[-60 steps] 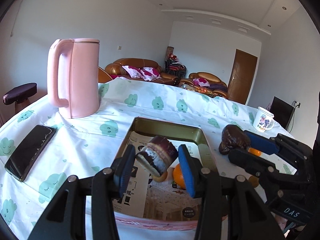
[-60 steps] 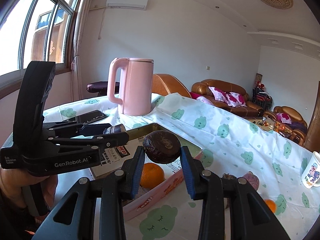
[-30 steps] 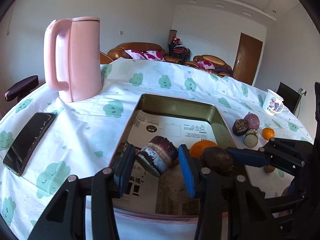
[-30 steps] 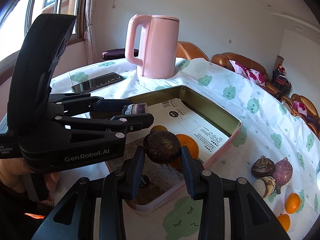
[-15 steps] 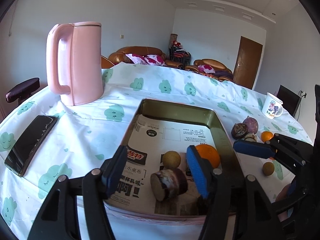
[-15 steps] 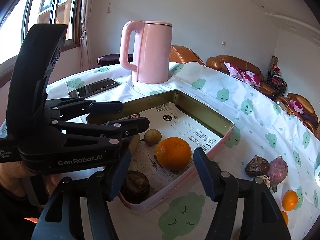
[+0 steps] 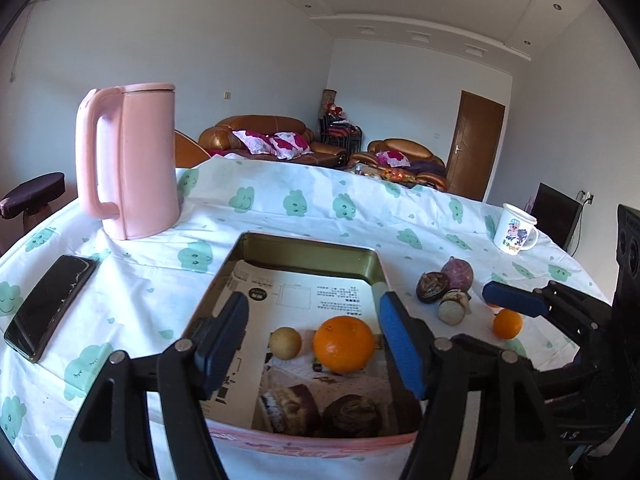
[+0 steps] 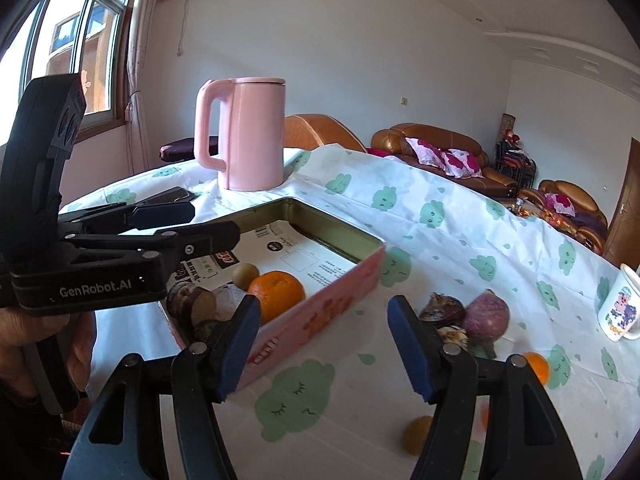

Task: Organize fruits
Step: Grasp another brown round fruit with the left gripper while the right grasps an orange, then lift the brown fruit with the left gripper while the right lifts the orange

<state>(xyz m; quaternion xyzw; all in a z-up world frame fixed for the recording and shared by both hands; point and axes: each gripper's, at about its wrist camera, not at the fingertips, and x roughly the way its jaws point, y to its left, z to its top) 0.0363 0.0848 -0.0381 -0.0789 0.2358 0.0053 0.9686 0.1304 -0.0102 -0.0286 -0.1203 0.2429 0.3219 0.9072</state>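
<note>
A pink tin tray (image 7: 308,246) lined with paper holds an orange (image 7: 344,343), a small tan fruit (image 7: 285,343), a cut purple piece (image 7: 290,402) and a dark round fruit (image 7: 352,410). My left gripper (image 7: 314,340) is open and empty above the tray's near end. My right gripper (image 8: 322,344) is open and empty over the tablecloth beside the tray (image 8: 320,312). Loose on the cloth lie a purple fruit (image 8: 486,316), a dark fruit (image 8: 442,308), a cut piece (image 7: 452,309), a small orange (image 8: 536,366) and a tan fruit (image 8: 416,434).
A pink kettle (image 7: 128,160) stands at the back left. A black phone (image 7: 48,308) lies at the left. A printed mug (image 7: 514,232) stands at the far right. The right gripper's body (image 7: 560,320) reaches in beside the tray.
Both grippers opened and dropped their fruits into the tray's near end, then pulled back. The right gripper has swung right, off the tray and over the cloth.
</note>
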